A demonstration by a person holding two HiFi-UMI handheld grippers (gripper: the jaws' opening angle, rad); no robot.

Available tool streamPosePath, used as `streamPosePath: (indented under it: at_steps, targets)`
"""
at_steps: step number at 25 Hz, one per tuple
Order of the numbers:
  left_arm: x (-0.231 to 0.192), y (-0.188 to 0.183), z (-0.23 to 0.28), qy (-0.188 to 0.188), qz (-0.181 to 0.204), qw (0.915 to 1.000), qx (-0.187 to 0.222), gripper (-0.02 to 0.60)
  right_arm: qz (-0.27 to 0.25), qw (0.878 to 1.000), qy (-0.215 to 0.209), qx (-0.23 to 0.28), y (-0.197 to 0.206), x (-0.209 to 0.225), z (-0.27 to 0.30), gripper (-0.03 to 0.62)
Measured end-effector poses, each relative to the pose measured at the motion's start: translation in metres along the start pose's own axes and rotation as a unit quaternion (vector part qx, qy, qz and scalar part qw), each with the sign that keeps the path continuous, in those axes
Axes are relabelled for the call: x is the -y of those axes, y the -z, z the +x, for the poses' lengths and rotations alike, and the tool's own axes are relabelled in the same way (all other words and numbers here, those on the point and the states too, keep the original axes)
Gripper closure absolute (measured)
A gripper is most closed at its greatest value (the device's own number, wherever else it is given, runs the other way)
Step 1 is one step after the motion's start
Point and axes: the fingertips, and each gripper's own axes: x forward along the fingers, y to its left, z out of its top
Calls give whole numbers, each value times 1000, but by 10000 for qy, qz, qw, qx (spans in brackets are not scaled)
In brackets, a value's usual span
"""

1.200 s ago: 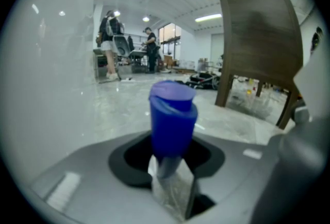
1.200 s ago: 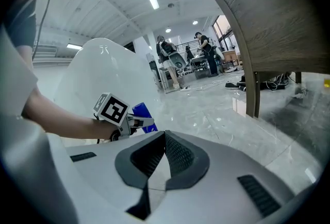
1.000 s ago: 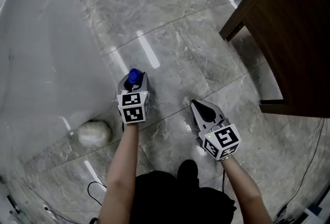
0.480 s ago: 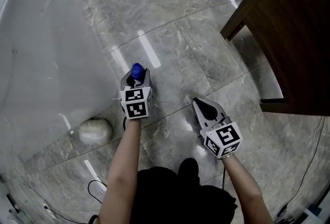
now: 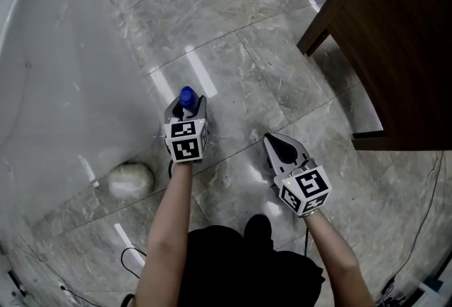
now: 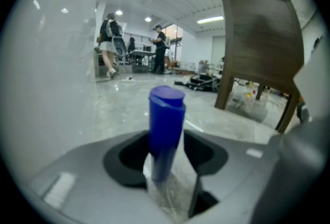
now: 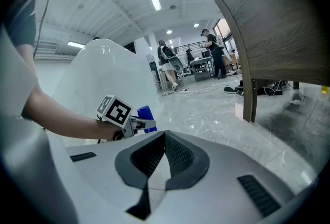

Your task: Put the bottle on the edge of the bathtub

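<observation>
While the left gripper's (image 5: 185, 109) opening jaws grasp the blue-capped bottle (image 6: 166, 130) over the floor (image 5: 240, 65) and the right gripper (image 5: 277, 145) is closed on nothing, the bathtub (image 5: 49, 73) edge at left awaits.

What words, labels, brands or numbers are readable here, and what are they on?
No readable text in any view.
Bottle: blue cap, clear body, no label or print shows.
Marker cubes: black-and-white square patterns only, no letters or digits.
Far background in the gripper views: too small and blurred to read.
</observation>
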Motion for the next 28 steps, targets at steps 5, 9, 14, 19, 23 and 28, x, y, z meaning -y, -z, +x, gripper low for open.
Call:
streamPosePath:
  at_steps: [5,9,14,19,23,28]
  targets:
    - [1,-5,-14,-5,-17,10000,13,370,-57,10000,63,33,-4,-4,-8,592]
    - [5,-11,-35,78,-10,9999,81,374,-97,9998,101,104,-11,-9,-12,592]
    - [13,-19,-69,184,72,9996,186,423,-124,9998,80,142,-18,-19,-14,592]
    - [24,-30,-103,439,63,9984,352,492,-158,9996,105,190,-26,-25,-18,592]
    - [27,-37,-124,604,28,9973,422,524,-187,9995,149,221,-31,-29,-21,592]
    - [31,-42,-146,694,89,9964,479,569,-199,9993,192,237,-36,-32,-27,592]
